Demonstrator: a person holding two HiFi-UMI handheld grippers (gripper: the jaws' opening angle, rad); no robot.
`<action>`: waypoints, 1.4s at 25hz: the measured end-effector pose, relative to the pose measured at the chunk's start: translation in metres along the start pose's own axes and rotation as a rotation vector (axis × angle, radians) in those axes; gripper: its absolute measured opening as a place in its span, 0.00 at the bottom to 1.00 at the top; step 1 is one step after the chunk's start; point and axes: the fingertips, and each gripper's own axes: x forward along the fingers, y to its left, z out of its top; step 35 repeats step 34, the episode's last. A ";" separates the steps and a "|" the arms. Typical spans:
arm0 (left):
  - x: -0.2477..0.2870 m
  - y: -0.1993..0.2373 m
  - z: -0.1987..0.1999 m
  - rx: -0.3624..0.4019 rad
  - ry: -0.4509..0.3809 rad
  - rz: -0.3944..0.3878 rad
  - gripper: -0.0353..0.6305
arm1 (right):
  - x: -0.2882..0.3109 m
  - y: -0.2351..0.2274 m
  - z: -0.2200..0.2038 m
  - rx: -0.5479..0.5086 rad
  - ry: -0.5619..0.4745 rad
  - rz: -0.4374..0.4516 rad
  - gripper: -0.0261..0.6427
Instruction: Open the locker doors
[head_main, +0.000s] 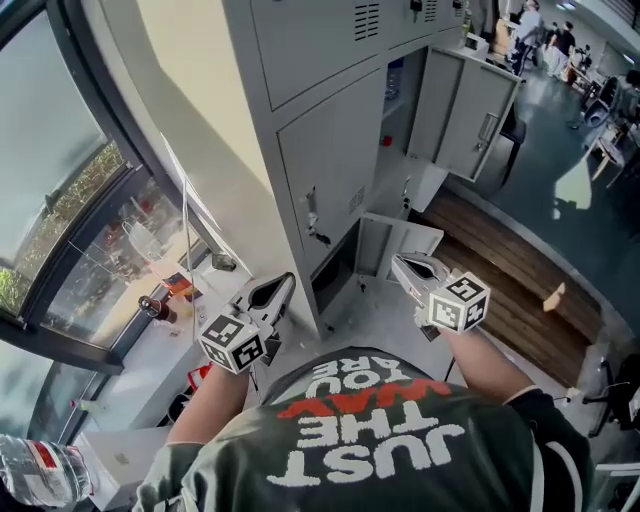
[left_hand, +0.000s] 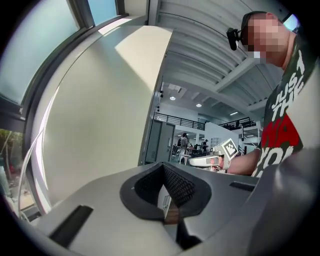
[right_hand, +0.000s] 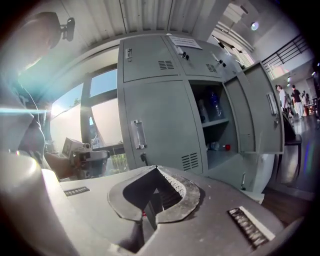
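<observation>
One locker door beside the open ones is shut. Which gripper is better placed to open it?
Probably right. The right gripper faces the closed door and its handle; the left gripper points at the bare wall beside the lockers.

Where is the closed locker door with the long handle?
Right gripper view, centre-left: the closed door stands directly left of the open compartment with bottles, under a vented upper door.
</observation>
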 end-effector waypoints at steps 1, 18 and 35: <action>0.000 0.000 0.008 0.006 -0.010 0.004 0.06 | -0.001 0.001 0.008 -0.004 -0.007 -0.002 0.09; -0.010 -0.008 0.040 0.009 -0.047 0.017 0.06 | -0.011 0.017 0.046 -0.064 -0.037 0.007 0.09; -0.008 -0.010 0.041 0.003 -0.050 0.009 0.06 | -0.008 0.015 0.045 -0.073 -0.037 0.015 0.09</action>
